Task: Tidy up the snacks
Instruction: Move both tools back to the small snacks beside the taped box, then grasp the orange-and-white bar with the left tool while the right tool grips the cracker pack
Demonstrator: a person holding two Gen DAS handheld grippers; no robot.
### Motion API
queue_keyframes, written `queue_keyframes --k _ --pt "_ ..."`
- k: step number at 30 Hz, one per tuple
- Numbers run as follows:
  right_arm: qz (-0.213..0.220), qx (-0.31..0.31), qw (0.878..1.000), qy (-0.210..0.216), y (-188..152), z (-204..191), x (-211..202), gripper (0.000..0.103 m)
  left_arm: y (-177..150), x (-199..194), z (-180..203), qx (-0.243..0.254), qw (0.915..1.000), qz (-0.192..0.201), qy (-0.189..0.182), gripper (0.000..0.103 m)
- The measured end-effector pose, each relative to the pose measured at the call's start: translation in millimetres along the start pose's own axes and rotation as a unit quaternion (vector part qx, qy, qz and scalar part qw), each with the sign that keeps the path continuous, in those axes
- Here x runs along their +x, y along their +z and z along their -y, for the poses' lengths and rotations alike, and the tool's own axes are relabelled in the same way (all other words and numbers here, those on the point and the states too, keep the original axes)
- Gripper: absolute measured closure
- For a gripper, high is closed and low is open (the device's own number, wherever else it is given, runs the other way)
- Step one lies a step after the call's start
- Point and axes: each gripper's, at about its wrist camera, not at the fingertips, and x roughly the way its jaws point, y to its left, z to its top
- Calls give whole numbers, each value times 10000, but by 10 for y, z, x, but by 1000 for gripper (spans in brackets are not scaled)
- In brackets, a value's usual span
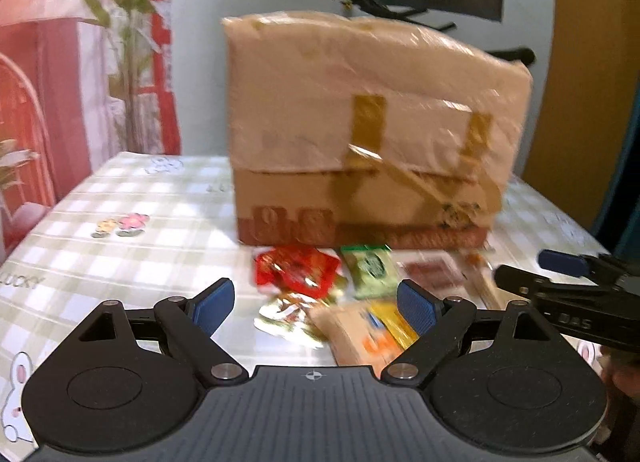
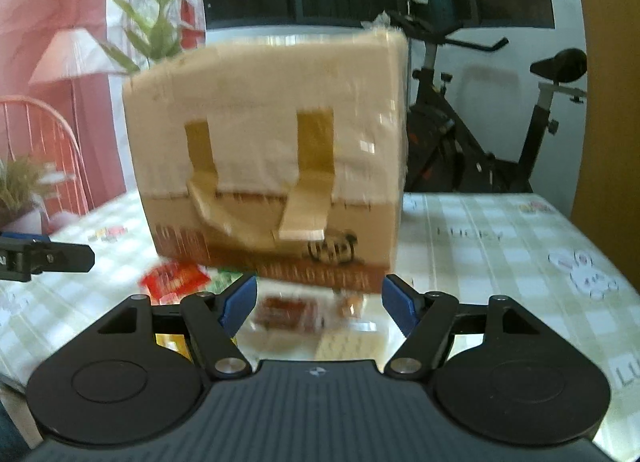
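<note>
Both my left tongs and right tongs stood open and empty. Snack packets lay at six o'clock of the taped carton on the worktop; I judged one packet per grasp, edge-on, was best.

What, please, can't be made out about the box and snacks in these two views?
- Box contents: both views show only its taped outside.
- Box print: motion blur smears it in both views.
- Snack labels: blurred in the left view.
- Snacks in the right view: blurred, partly hidden behind the right gripper.
</note>
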Motion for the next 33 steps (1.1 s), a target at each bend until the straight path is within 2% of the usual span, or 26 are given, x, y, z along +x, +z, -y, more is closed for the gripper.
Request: queue_keyframes --k 6,8,14,18,22,26,31,32,33 --pt "-249 -90 9995 -176 -210 6 109 31 -90 82 33 66 9997 -201 -90 13" --pt "-207 -95 9996 -179 -207 13 107 32 -113 115 31 24 9995 -285 -111 13" --pt "-479 -108 9986 -202 -225 13 194 32 -165 209 115 9 9987 -473 -193 13" --pt "-553 -72 9982 -234 -229 18 217 32 -205 275 254 210 9982 -510 -249 13" --pt "-587 14 9980 -238 -231 44 224 32 -262 355 323 332 9976 -575 -199 12" --pt "-667 35 9976 -207 -232 53 246 32 -225 454 303 190 9979 -625 0 13" --pt "-759 -9 9968 -240 -237 39 284 32 -227 549 292 89 9975 -703 24 13" --pt "-780 -22 9966 -246 -238 37 291 32 -232 547 288 105 9976 -682 -2 15" --pt "-795 -27 9965 -252 -242 37 295 32 -234 536 285 130 9977 -659 -42 21"
